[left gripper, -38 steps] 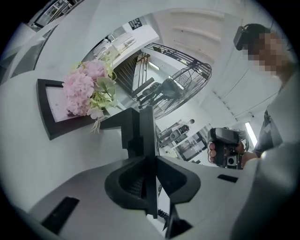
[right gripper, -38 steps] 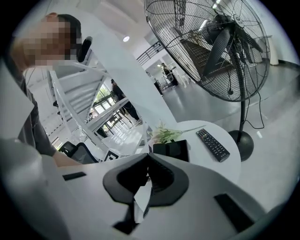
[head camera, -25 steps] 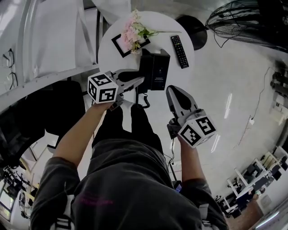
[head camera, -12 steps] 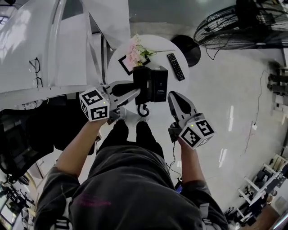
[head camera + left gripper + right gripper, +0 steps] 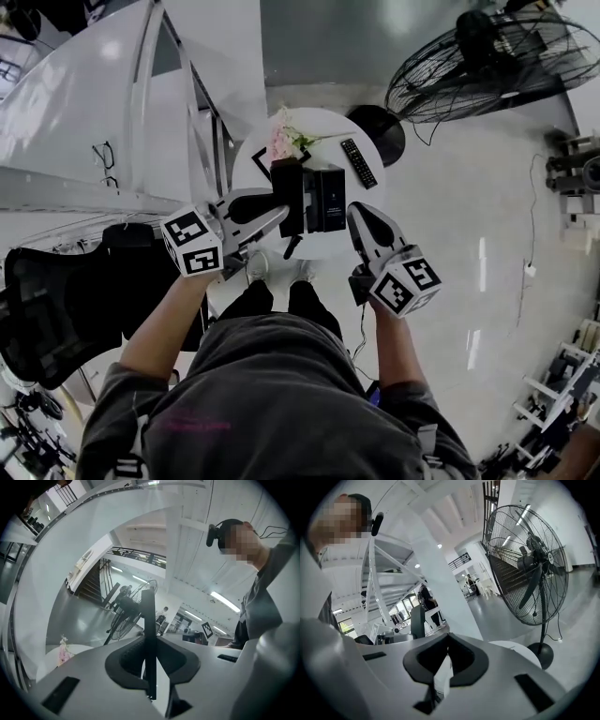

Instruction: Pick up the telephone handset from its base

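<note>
The black telephone handset stands upright in my left gripper, whose jaws are shut on it, above the left edge of the black phone base. Its curly cord hangs below. In the left gripper view the handset shows edge-on as a thin dark bar between the pads of that gripper. My right gripper hovers just right of the base with its jaws together and nothing in them; in its own view the right gripper shows only a thin slit.
The base sits on a small round white table with pink flowers, a picture frame and a remote. A big floor fan stands behind, a black office chair at left.
Both grippers have risen, the left one further. The handset has come up with the left gripper, and the table now looks smaller and farther below.
</note>
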